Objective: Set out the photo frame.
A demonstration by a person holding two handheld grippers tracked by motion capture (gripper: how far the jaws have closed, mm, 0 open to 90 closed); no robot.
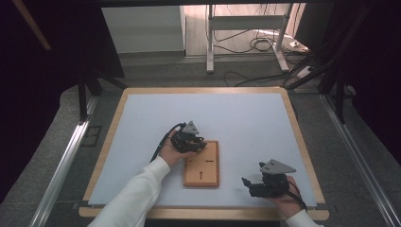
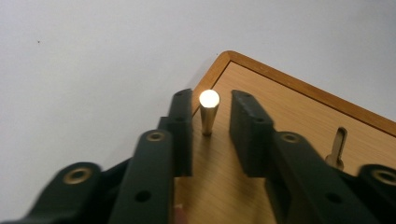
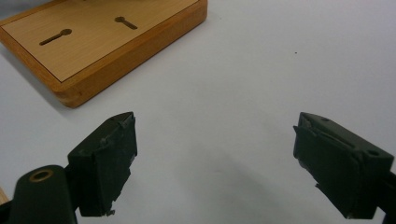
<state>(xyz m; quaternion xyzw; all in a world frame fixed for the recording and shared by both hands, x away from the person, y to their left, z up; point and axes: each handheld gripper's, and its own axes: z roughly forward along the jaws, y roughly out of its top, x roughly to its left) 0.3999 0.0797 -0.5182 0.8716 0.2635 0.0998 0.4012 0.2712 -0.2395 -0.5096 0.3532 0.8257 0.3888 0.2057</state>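
Left gripper (image 2: pixel 210 128) down over the far left corner of the wooden board (image 2: pixel 299 135), black jaws straddling a small brass peg (image 2: pixel 208 114) that stands upright there. Pads close on either side but a sliver of gap visible on both, so not clamped yet. From the high view, same left gripper (image 1: pixel 196 143) at the board's (image 1: pixel 202 172) top edge, mid-table (image 1: pixel 142 123). Right gripper (image 3: pixel 215 163) parked low over bare white surface near the board's right side, jaws spread wide, nothing between them. Peg looks solid metal: stiff, light for its size, polished and tapered (slippery, probably, and narrowing toward the base). Best hold likely around the upper shaft just below the rounded head, pads square to it, straight pull up. Keyhole slots (image 3: pixel 55 37) open elsewhere on the board.
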